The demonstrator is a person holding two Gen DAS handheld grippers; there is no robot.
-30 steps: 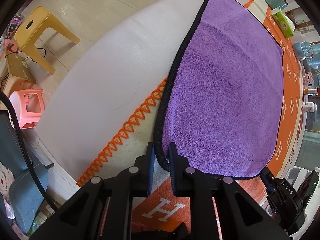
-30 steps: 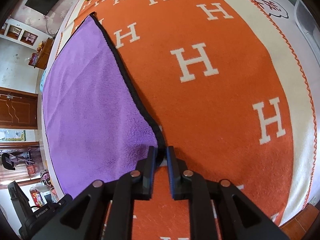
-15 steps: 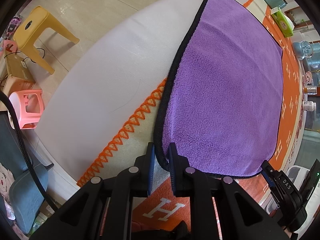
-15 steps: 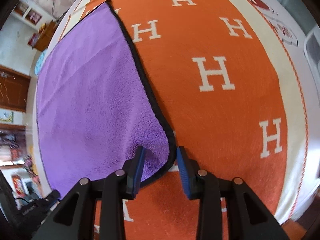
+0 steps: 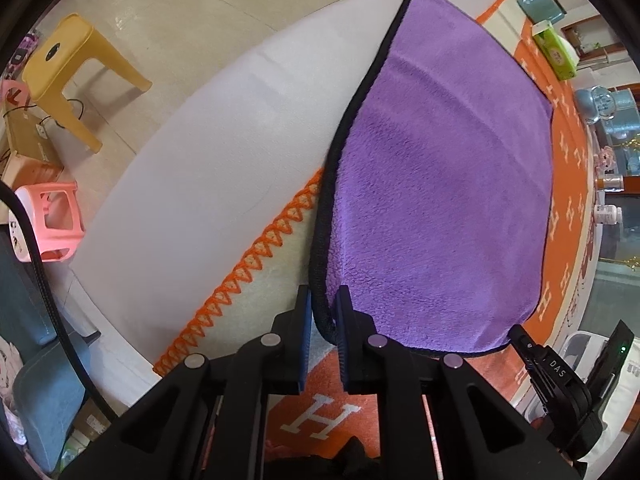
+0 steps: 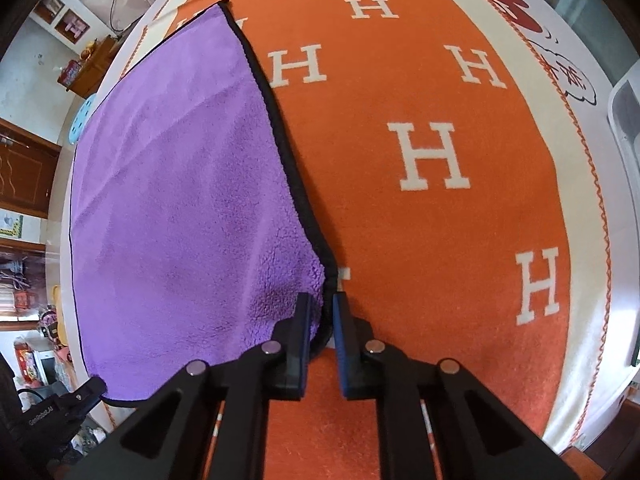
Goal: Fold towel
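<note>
A purple towel (image 5: 436, 184) with a black hem lies spread on an orange blanket with white H letters (image 6: 432, 152). My left gripper (image 5: 323, 312) is shut on the towel's near left corner. My right gripper (image 6: 321, 312) is shut on the towel's (image 6: 180, 184) near right corner, with the hem between its fingers. The right gripper also shows in the left wrist view (image 5: 556, 376) at the towel's other near corner, and the left gripper shows in the right wrist view (image 6: 60, 412). The near edge is lifted slightly off the blanket.
The blanket lies on a white table (image 5: 192, 184). A green tissue pack (image 5: 554, 50) and a teal box (image 5: 540, 2) sit at the far end. A yellow stool (image 5: 68, 72) and a pink stool (image 5: 48, 220) stand on the floor to the left.
My right gripper opened half a second ago and has now shut again on the towel's near right corner. The left gripper has kept its hold and barely moved.
</note>
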